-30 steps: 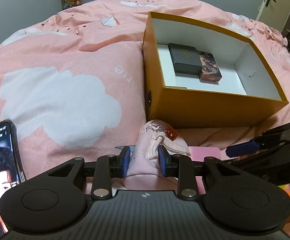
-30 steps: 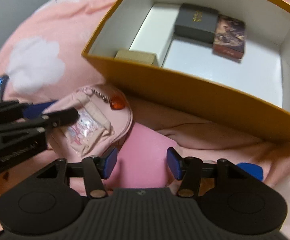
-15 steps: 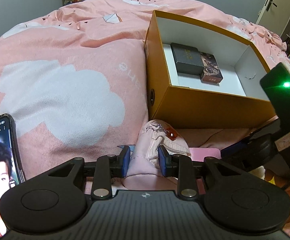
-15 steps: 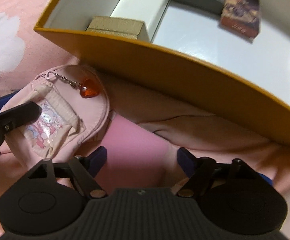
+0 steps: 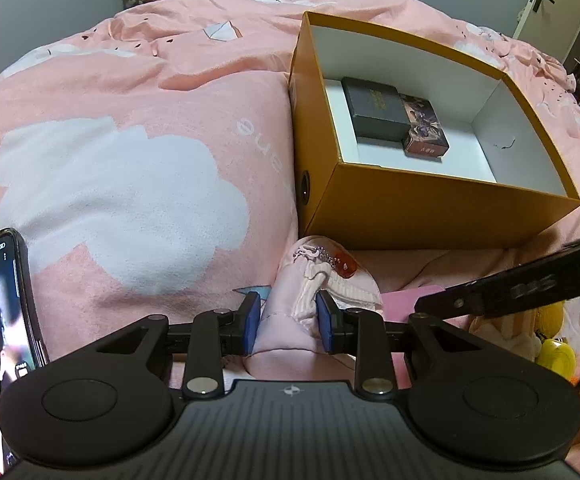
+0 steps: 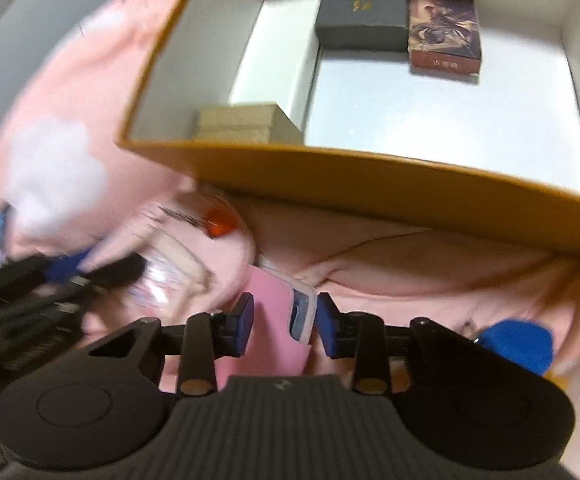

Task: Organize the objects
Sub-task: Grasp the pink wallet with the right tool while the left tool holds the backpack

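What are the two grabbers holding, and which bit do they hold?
The left gripper pinches the pink pouch at its near end. The right gripper closes around the pink case by its near edge.

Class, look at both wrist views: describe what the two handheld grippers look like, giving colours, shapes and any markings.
Both the left gripper and right gripper are matte black, with a ribbed centre panel bearing a small emblem, two round discs either side, silver rivets on the linkages, and blue fingertips. No sleeves are visible.
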A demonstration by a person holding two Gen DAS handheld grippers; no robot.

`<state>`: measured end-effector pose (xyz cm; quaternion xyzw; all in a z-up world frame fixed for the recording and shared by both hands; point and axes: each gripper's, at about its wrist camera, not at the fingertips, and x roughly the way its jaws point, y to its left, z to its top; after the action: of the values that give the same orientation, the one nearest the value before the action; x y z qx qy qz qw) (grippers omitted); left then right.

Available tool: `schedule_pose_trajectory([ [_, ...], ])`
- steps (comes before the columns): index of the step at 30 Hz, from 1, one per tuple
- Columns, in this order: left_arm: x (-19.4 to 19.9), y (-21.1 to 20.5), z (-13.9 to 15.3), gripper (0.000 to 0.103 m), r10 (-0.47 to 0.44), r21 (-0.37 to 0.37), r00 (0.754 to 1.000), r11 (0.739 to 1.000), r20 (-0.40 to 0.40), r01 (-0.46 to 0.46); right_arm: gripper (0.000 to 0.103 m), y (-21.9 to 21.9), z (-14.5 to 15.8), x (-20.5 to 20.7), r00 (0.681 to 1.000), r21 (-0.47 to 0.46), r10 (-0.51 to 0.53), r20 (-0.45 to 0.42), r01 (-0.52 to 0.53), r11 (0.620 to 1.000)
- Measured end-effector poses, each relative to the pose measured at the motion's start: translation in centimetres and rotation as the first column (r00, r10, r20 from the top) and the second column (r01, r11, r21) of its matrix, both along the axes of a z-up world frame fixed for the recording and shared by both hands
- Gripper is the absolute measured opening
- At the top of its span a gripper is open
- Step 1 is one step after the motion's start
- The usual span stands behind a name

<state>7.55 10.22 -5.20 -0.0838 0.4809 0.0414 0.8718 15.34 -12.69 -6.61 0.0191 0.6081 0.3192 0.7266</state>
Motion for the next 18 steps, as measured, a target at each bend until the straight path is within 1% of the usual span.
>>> schedule_pose_trajectory([
  [2, 0.1, 0.0, 0.0, 0.034, 0.0, 0.0, 1.0, 1.0, -0.007, 0.0, 0.037, -0.9, 0.1, 0.0, 0.999, 0.062, -0.045, -0.03, 0.047, 0.997],
  [4, 0.2, 0.0, 0.0, 0.034, -0.002, 0.002, 1.0, 1.0, -0.013, 0.002, 0.038, -1.3, -0.1, -0.3, 0.994, 0.101, -0.088, -0.057, 0.093, 0.991],
  [5, 0.2, 0.0, 0.0, 0.034, -0.003, 0.002, 1.0, 1.0, -0.017, 0.003, 0.038, -1.1, -0.3, -0.6, 0.991, 0.117, -0.106, -0.085, 0.115, 0.986],
  [6, 0.3, 0.1, 0.0, 0.034, -0.004, -0.001, 1.0, 1.0, -0.021, 0.004, 0.038, -0.2, -0.6, 0.0, 0.986, 0.128, -0.118, -0.12, 0.134, 0.983],
  [7, 0.4, 0.2, 0.0, 0.034, -0.004, -0.006, 1.0, 1.0, -0.027, 0.004, 0.038, -0.4, -1.0, 0.2, 0.98, 0.133, -0.133, -0.149, 0.153, 0.979],
  [8, 0.5, 0.2, 0.0, 0.034, -0.005, -0.01, 0.999, 1.0, -0.033, 0.005, 0.036, -0.2, -1.2, -0.3, 0.976, 0.128, -0.146, -0.158, 0.167, 0.978],
  [9, 0.7, 0.2, 0.0, 0.035, -0.008, -0.011, 0.999, 1.0, -0.041, 0.008, 0.029, -0.2, -1.3, -0.6, 0.974, 0.115, -0.162, -0.159, 0.182, 0.977],
  [10, 0.9, 0.1, 0.0, 0.035, -0.018, -0.005, 0.998, 1.0, -0.052, 0.018, 0.026, -0.4, -1.5, -0.9, 0.973, 0.107, -0.172, -0.152, 0.19, 0.976],
  [13, 1.8, -0.1, 0.1, 0.038, -0.05, 0.001, 0.995, 0.999, -0.091, 0.051, 0.026, -0.2, -1.6, -1.2, 0.976, 0.102, -0.164, -0.143, 0.179, 0.979],
  [14, 2.1, -0.1, 0.0, 0.043, -0.064, 0.0, 0.992, 0.998, -0.107, 0.064, 0.026, -1.2, -0.7, -1.3, 0.978, 0.098, -0.156, -0.137, 0.171, 0.98],
  [15, 2.5, -0.1, -0.1, 0.046, -0.084, 0.001, 0.988, 0.996, -0.129, 0.085, 0.027, -1.2, -0.5, -1.5, 0.98, 0.092, -0.148, -0.129, 0.161, 0.983],
  [16, 2.9, -0.2, -0.1, 0.047, -0.101, -0.003, 0.984, 0.995, -0.147, 0.102, 0.03, -1.3, -0.4, -1.6, 0.982, 0.087, -0.141, -0.124, 0.152, 0.984],
  [18, 3.5, -0.1, -0.2, 0.049, -0.121, -0.019, 0.977, 0.993, -0.174, 0.119, 0.03, -1.7, -0.4, -1.6, 0.983, 0.093, -0.136, -0.122, 0.148, 0.985],
])
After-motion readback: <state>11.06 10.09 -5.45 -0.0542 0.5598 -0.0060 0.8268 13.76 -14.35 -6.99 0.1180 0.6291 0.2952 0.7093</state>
